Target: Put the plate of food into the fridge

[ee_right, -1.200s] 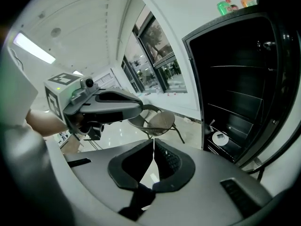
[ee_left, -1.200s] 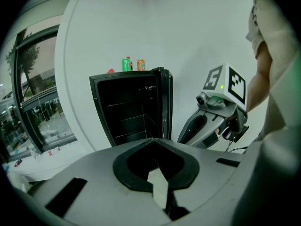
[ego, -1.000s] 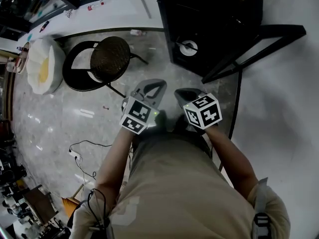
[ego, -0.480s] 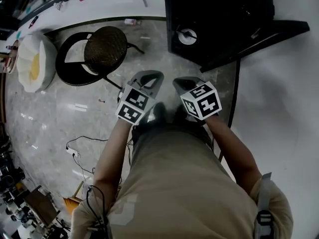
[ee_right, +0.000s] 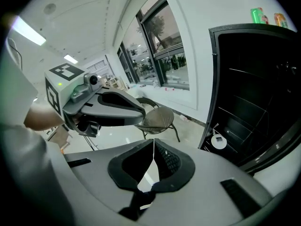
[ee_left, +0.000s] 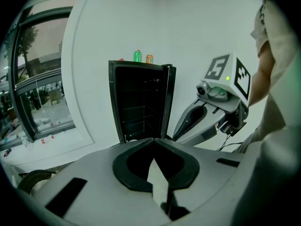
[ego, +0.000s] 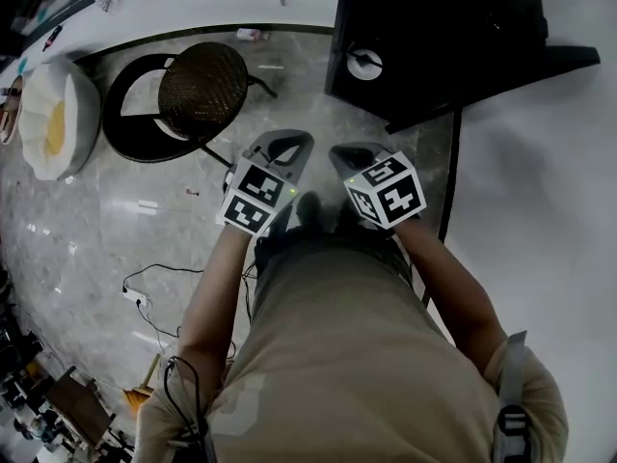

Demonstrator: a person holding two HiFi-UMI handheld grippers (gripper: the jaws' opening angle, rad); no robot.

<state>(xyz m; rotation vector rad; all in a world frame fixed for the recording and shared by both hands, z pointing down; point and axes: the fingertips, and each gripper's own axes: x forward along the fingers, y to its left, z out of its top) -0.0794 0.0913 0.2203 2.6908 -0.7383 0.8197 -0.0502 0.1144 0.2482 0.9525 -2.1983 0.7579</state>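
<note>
A black fridge (ego: pixel 434 27) stands open at the top right of the head view, its shelves dark and bare (ee_left: pixel 141 102). A small white plate (ego: pixel 364 63) lies at the fridge's foot (ee_right: pixel 218 141); I cannot tell what is on it. The person holds both grippers side by side in front of the body, short of the fridge. My left gripper (ego: pixel 289 146) is shut with nothing in it, the tips meeting (ee_left: pixel 153 139). My right gripper (ego: pixel 349 152) is shut and empty as well (ee_right: pixel 154 140).
A round wicker-seat chair (ego: pixel 202 90) stands left of the fridge, with a white cushion (ego: pixel 53 119) further left. Two cans (ee_left: pixel 137 56) sit on the fridge top. A cable (ego: pixel 159 278) trails on the marble floor. The fridge door (ego: pixel 501 75) swings out to the right.
Both grippers have shifted together a little up the head view, still shut and side by side. The chair and fridge have slid slightly as the person moves.
</note>
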